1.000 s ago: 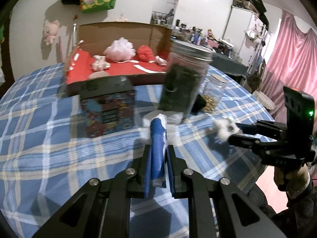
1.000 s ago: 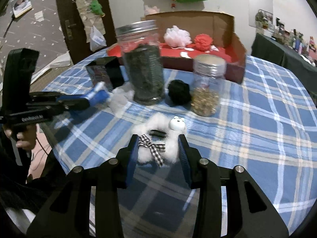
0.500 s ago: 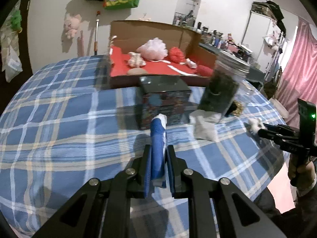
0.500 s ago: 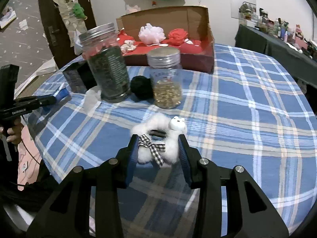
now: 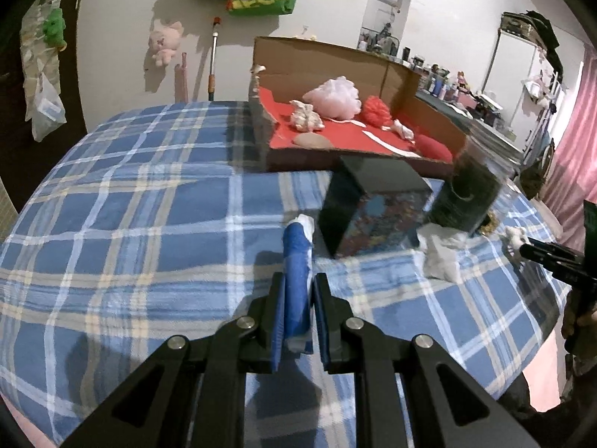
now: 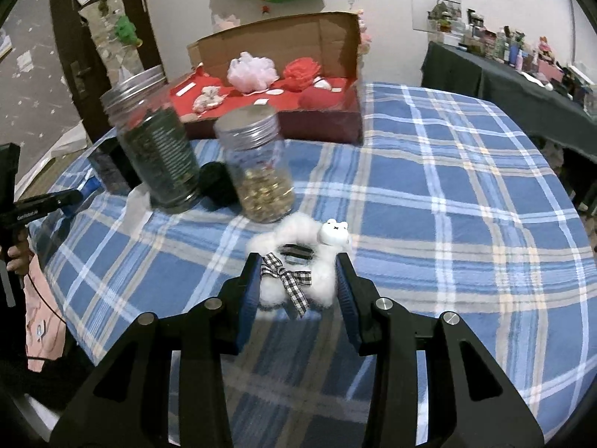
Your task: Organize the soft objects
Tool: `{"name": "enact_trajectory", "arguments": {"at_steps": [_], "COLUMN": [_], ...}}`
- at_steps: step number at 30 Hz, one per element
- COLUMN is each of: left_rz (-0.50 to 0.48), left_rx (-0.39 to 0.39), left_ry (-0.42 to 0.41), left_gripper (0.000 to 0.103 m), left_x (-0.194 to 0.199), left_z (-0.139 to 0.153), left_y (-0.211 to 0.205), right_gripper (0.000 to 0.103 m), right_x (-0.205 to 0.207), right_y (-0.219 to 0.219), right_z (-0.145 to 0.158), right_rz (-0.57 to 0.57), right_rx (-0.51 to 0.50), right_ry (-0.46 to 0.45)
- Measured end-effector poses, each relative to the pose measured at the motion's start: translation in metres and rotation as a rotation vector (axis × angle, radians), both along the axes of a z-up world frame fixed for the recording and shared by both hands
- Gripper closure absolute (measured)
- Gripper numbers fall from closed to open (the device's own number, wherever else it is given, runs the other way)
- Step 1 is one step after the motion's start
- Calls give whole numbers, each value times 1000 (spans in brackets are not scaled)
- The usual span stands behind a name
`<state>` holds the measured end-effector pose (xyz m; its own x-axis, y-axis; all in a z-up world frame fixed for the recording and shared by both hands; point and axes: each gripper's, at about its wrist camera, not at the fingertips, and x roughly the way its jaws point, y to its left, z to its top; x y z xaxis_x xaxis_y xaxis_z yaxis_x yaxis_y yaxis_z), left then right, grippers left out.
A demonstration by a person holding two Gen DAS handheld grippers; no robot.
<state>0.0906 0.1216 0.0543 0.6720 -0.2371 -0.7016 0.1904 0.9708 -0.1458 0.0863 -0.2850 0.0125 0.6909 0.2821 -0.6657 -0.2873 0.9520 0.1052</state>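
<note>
Blue cloth (image 5: 296, 268) pinched in left gripper (image 5: 297, 295); white scrunchie (image 6: 298, 261) clamped in right gripper (image 6: 298, 280).

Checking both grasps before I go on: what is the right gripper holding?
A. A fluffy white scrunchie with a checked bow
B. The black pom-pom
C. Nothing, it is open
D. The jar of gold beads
A: in the right wrist view the right gripper is closed on the fluffy white scrunchie with its checked bow and small bear charm.

The left hand-held gripper (image 5: 296, 300) clamps a blue-and-white soft roll (image 5: 297, 261) above the plaid tablecloth (image 5: 130, 216).
</note>
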Motion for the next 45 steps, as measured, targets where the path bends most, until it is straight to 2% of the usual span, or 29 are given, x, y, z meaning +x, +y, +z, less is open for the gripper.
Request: {"name": "enact_trajectory", "arguments": {"at_steps": [9,21,27,37,45], "left_rz": [-20,-77,-108,-180,-236], "left_rx": [4,0,-21,-37,-15], "left_ry": [6,-2,9,-20,-28], "left_gripper": [87,87,87,87,87], "left_x": [33,66,76,85,100], "left_z": [6,15,14,23,28], "left_y": [6,6,10,5,-3], "right_gripper": [66,66,66,66,66], "right_x": [26,68,81,91,100], "right_y": [-13,-14,-13,-8,-7], "right_z": [11,25,29,36,38], "right_rz": [-45,-45,-17,37,77], "right_rx": [3,-15,-8,-17,-12], "right_ry": [4,3,4,-21,-29]}}
